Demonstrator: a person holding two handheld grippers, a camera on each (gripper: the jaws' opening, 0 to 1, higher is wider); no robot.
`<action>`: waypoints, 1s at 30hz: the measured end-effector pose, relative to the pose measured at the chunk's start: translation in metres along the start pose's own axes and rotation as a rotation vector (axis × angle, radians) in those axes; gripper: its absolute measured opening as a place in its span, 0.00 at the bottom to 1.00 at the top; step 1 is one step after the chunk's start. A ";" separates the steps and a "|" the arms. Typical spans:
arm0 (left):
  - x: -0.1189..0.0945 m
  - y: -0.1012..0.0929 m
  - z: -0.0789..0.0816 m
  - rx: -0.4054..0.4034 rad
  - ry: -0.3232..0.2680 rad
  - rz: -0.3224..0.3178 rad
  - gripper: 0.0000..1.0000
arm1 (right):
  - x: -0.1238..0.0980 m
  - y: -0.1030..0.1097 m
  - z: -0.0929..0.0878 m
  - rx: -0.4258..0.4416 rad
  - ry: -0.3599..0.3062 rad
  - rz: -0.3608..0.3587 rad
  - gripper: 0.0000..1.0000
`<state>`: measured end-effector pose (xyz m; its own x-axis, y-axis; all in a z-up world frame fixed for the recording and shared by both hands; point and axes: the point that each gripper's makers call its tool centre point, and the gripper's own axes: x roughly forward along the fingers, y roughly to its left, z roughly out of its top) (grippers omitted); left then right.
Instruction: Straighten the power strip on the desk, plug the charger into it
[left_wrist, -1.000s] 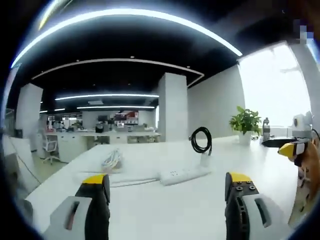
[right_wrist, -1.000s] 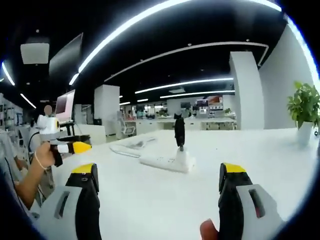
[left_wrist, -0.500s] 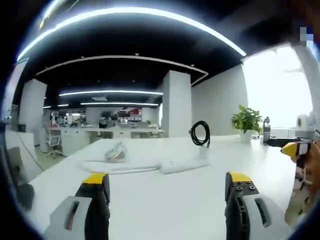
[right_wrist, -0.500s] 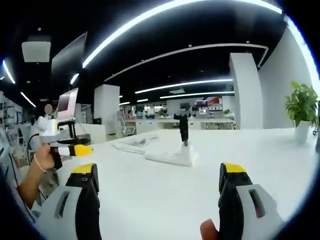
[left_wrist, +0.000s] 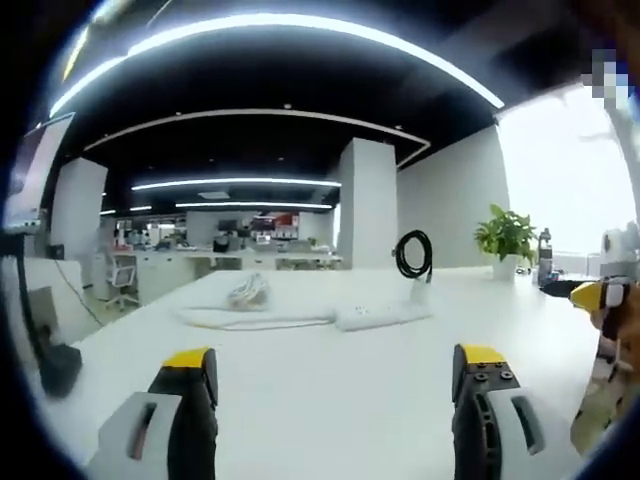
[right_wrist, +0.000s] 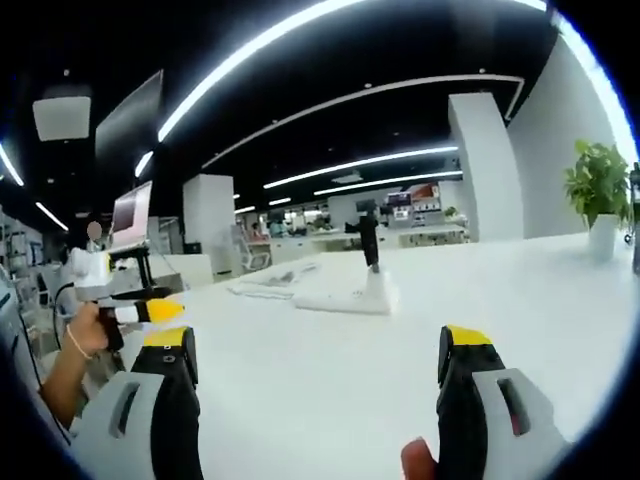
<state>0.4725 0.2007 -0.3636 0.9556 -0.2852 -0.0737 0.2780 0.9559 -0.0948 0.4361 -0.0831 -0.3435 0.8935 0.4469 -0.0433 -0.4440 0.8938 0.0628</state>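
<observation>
One long white power strip (left_wrist: 382, 317) lay on the white bench (left_wrist: 330, 390), one white charger (left_wrist: 420, 292) plugged in; both tools, left (left_wrist: 335, 420) and right (right_wrist: 313, 410), gaped, released.

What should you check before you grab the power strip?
1. Left tool open and holding nothing: ok.
2. Right tool open and holding nothing: ok.
3. Power strip lying flat on the desk, in plain sight: ok.
4. Charger plugged in: cannot tell; it stands at the strip's end, black cable coil rising above it.
5. Path to the strip free: ok; bare desk lies between both tools and it.
6. Strip's white cord out of the way: ok, bundled beyond the strip's far end.
</observation>
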 end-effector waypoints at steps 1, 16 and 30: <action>-0.001 0.000 -0.001 0.003 0.004 0.002 0.99 | 0.000 0.000 -0.002 0.000 0.003 0.000 1.00; -0.007 -0.001 -0.004 0.009 0.012 -0.001 0.99 | -0.016 -0.007 -0.021 0.022 0.048 -0.055 1.00; -0.006 -0.005 -0.006 0.010 0.015 -0.001 0.99 | -0.022 -0.014 -0.016 0.000 0.037 -0.075 1.00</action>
<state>0.4651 0.1975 -0.3688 0.9539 -0.2867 -0.0886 0.2796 0.9564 -0.0845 0.4217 -0.1045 -0.3598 0.9213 0.3794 -0.0848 -0.3756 0.9250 0.0579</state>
